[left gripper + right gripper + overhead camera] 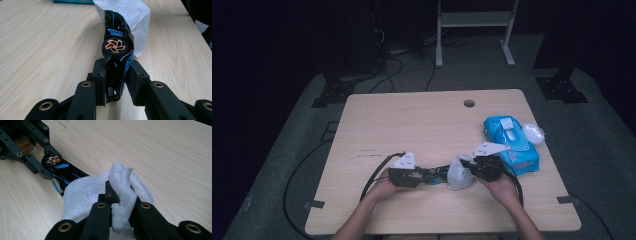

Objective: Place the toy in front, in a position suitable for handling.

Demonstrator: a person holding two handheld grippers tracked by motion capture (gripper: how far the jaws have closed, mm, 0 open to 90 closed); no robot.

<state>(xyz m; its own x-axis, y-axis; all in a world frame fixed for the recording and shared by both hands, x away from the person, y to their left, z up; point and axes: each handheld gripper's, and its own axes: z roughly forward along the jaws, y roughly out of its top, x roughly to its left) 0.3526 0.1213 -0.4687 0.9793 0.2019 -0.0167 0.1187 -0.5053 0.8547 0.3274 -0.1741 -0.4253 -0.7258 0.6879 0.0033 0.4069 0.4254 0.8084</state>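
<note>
Table (412, 120): far half bare, with a cable hole (469, 103) near the far edge. Blue wipe pack (511, 144) lies at the right edge, just beside the right hand-held gripper (468, 167), which pinches a white wipe (87, 192) draped on the toy car (117, 45); left hand-held gripper (116, 80) clamps the car's other end, near the front edge

One toy car (117, 50), one white wipe (100, 192), one wipes pack (511, 142), two grippers

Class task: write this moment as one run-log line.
left tongs: shut on toy car | right tongs: shut on wipe | wipe against car
</note>
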